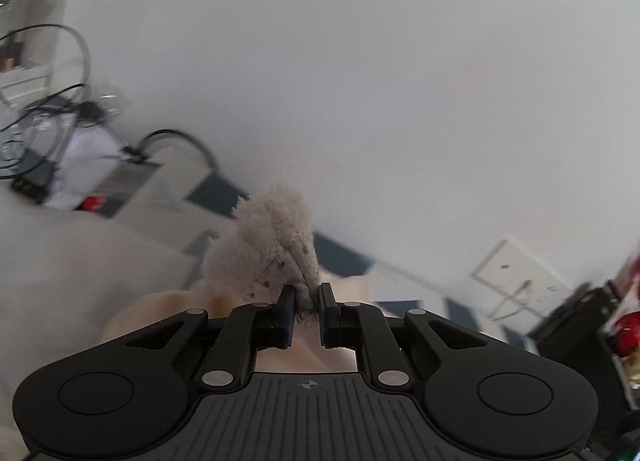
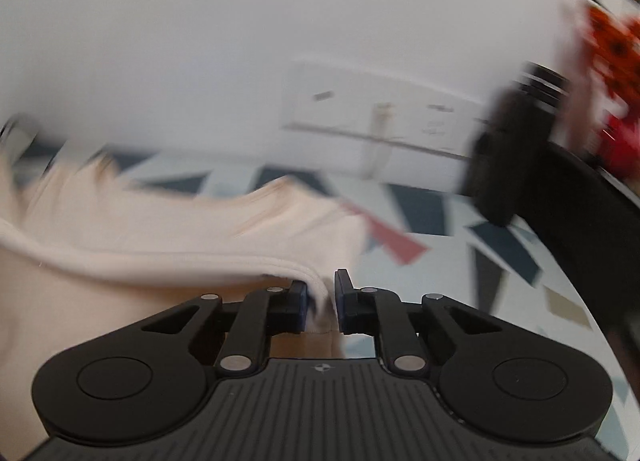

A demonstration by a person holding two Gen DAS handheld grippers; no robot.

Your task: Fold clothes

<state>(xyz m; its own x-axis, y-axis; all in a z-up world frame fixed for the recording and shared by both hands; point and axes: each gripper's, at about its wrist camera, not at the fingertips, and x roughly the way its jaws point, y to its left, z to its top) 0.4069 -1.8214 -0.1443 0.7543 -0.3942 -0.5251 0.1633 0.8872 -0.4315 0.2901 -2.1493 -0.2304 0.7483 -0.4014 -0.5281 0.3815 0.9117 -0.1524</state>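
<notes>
Left gripper (image 1: 307, 299): fingers clamped on a bunched tuft of fuzzy off-white fabric (image 1: 272, 245). The tuft stands up and away from the fingertips, leaning slightly to the left in the left wrist view; its long axis runs roughly along the line of the fingers. Below the fingers, cream cloth shows, continuous with the tuft as far as can be told.

Right gripper (image 2: 322, 293): fingers drawn close together on the folded, ribbed edge of a cream garment (image 2: 160, 229). The pinched edge passes between the fingertips, and the pads appear to press it. From the grip the garment stretches leftward across the right wrist view, its long axis running left to right, and drapes below the fingers on the left side. The picture is motion-blurred.

Beneath the garment lies a patterned surface (image 2: 424, 213) of blue, red and pale triangles. A white wall (image 2: 240, 41) stands behind.
</notes>
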